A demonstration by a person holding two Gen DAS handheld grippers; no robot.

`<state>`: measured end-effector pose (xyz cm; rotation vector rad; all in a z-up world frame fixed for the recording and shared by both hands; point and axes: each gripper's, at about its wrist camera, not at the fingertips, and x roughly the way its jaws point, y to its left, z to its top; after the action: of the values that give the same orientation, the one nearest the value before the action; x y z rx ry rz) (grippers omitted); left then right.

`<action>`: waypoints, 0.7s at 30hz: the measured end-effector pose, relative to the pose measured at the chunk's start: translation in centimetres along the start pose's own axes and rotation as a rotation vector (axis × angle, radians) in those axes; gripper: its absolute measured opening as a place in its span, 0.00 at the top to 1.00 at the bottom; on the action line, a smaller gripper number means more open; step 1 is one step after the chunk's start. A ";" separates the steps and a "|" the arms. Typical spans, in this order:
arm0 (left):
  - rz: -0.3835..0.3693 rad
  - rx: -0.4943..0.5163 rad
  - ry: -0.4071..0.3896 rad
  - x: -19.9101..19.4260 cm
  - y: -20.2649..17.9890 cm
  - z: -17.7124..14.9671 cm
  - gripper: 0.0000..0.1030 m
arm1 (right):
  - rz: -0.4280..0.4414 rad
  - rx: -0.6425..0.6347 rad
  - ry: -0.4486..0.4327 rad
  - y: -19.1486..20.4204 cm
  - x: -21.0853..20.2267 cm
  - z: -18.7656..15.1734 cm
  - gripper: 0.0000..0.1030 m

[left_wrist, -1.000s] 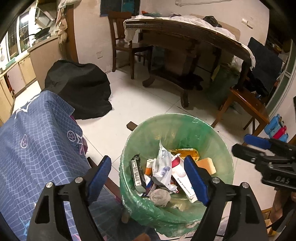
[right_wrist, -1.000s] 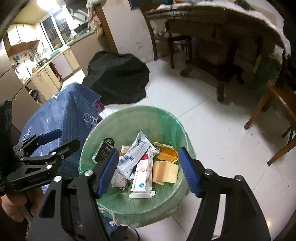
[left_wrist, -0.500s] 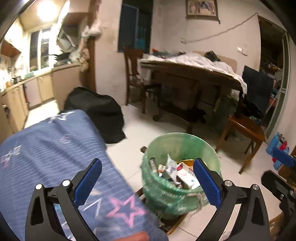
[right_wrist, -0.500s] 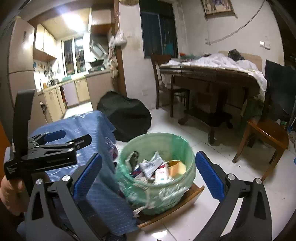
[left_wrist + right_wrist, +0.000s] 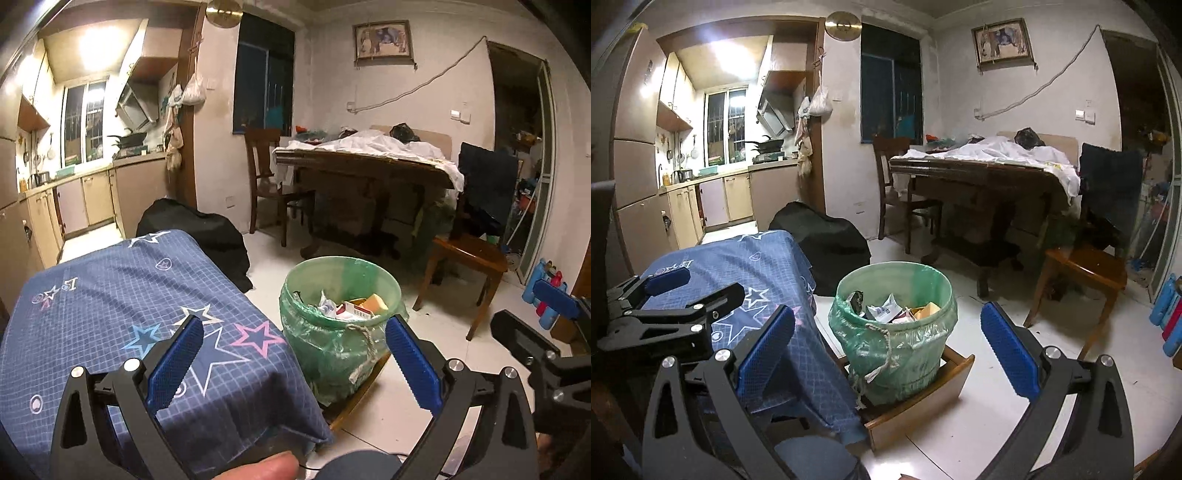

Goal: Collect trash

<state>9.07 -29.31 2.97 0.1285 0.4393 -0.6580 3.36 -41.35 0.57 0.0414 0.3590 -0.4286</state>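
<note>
Both grippers now sit farther back from the green-lined trash bin (image 5: 340, 306) than a second ago. I see my left gripper (image 5: 295, 363) and right gripper (image 5: 888, 352) spread wide, empty. Bin stands in a wooden tray (image 5: 919, 406) — just right of the blue star cloth (image 5: 122, 295), packed with wrappers.

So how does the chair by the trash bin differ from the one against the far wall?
The near chair is lighter, orange-brown wood with dark cloth draped on its back; the far chair is darker with a bare slatted back. The near one stands right of the dining table, the far one left. Both are wooden and empty-seated.
</note>
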 end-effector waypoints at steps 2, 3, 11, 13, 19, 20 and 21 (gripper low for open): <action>0.001 0.004 -0.005 -1.2 -0.2 -0.4 0.05 | -0.006 -0.002 -0.007 0.2 -0.6 -0.4 0.05; 0.000 0.005 -0.008 -2.0 -0.3 -0.8 0.05 | -0.001 0.000 -0.007 0.3 -0.8 -0.6 0.05; 0.010 0.033 -0.015 -4.6 -1.2 -2.0 0.05 | -0.004 0.006 -0.024 1.0 -2.8 -1.6 0.05; 0.006 0.031 -0.013 -4.9 -1.3 -2.2 0.05 | -0.001 0.008 -0.028 1.1 -3.3 -1.8 0.05; 0.002 0.037 -0.016 -5.4 -1.6 -2.2 0.05 | -0.016 0.009 -0.049 1.0 -4.1 -2.1 0.05; 0.000 0.040 -0.016 -5.4 -1.6 -2.1 0.05 | -0.018 0.011 -0.052 1.0 -4.2 -2.3 0.05; 0.000 0.041 -0.016 -5.4 -1.7 -2.2 0.05 | -0.019 0.015 -0.054 0.9 -4.3 -2.4 0.05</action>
<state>3.42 -27.06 3.40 0.1615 0.4102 -0.6679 -0.67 -38.54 -0.26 0.0405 0.3035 -0.4507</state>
